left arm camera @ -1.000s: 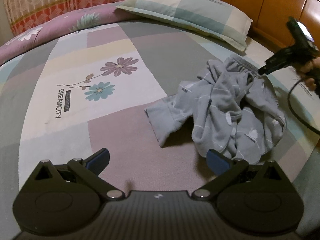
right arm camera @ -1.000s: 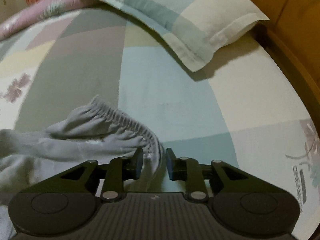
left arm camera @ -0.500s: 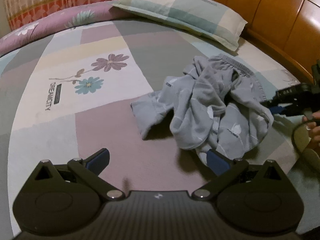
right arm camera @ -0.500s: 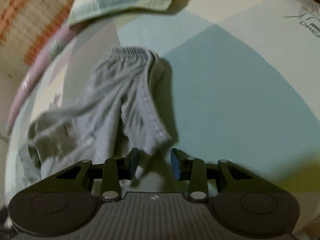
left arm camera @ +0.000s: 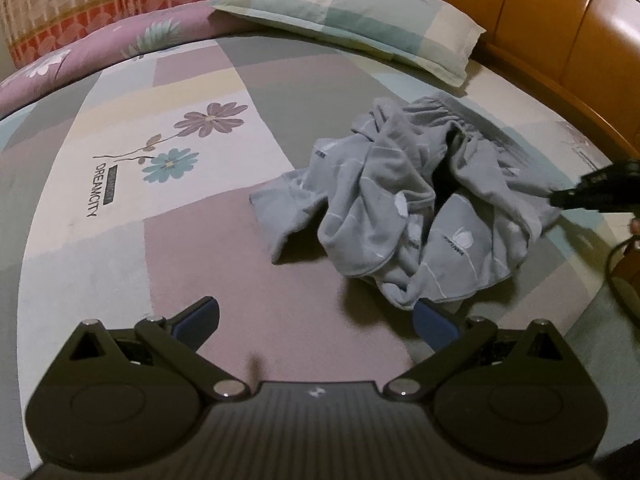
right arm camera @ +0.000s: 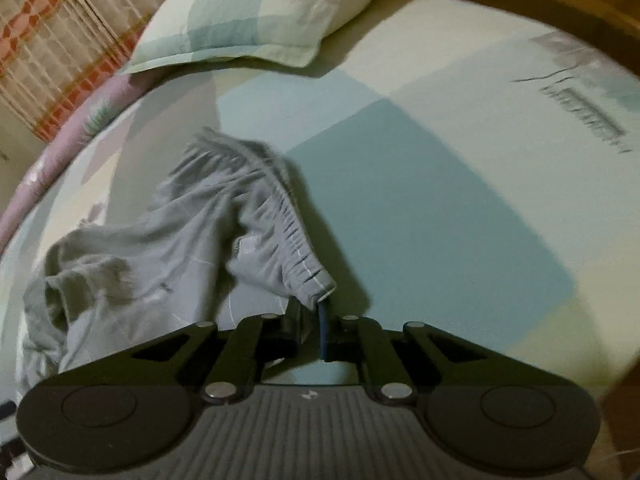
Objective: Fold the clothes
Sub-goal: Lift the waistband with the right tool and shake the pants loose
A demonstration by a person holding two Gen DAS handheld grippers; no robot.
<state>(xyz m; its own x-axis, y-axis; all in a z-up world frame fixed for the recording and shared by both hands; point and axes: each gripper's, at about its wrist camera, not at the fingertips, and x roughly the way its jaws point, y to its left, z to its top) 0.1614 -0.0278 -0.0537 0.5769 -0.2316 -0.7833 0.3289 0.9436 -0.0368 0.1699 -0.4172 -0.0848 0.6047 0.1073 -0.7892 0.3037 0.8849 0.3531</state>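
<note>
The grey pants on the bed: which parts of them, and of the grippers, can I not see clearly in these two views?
- Grey pants: crumpled, so the legs and the underside are hidden in folds, in both views.
- Waistband: motion blur in the right wrist view; the corner between the closing jaws is covered by the fingers.
- Right gripper: cut off by the edge of the left wrist view.

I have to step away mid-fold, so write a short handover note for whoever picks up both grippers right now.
Right gripper: jaws closing on a corner of the elastic waistband of the grey garment; cloth sits between the pads.
Left gripper: wide open, empty, hanging over the bedsheet just short of the garment's near hem.
Garment: crumpled in a heap on the bed, below the pillow.
Done: waistband corner taken.
Left: grab a second corner, spread flat, fold.
</note>
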